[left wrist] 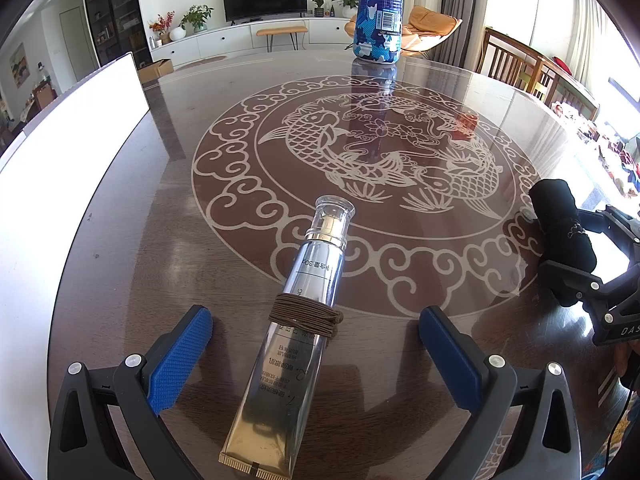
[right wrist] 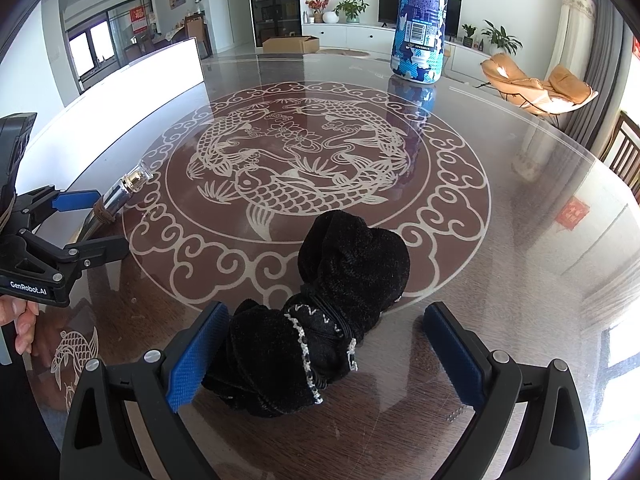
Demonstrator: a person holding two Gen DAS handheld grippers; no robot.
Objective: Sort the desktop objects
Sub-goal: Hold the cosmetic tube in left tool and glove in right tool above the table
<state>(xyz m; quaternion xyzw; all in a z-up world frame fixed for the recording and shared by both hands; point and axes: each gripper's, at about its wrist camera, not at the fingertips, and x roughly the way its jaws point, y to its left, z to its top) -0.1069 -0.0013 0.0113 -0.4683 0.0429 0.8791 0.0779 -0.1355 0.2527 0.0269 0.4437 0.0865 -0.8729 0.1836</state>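
A silver-gold cosmetic tube [left wrist: 296, 320] with a clear cap and a brown hair tie wound round its middle lies on the glass table, between the spread fingers of my left gripper [left wrist: 316, 326], which is open and not touching it. A rolled black cloth [right wrist: 324, 320] with white stitching lies between the fingers of my right gripper [right wrist: 326, 326], also open; its left pad [right wrist: 196, 356] sits close against the cloth. From the left wrist view the cloth [left wrist: 564, 232] and the right gripper show at the right edge. The tube [right wrist: 120, 196] appears at the left of the right wrist view.
A tall blue-and-white patterned bottle [left wrist: 380, 8] stands upright at the far side of the round table [left wrist: 400, 168] with its fish engraving. A white board [left wrist: 68, 152] lies along the left side. Wooden chairs [left wrist: 516, 60] stand beyond the far right rim.
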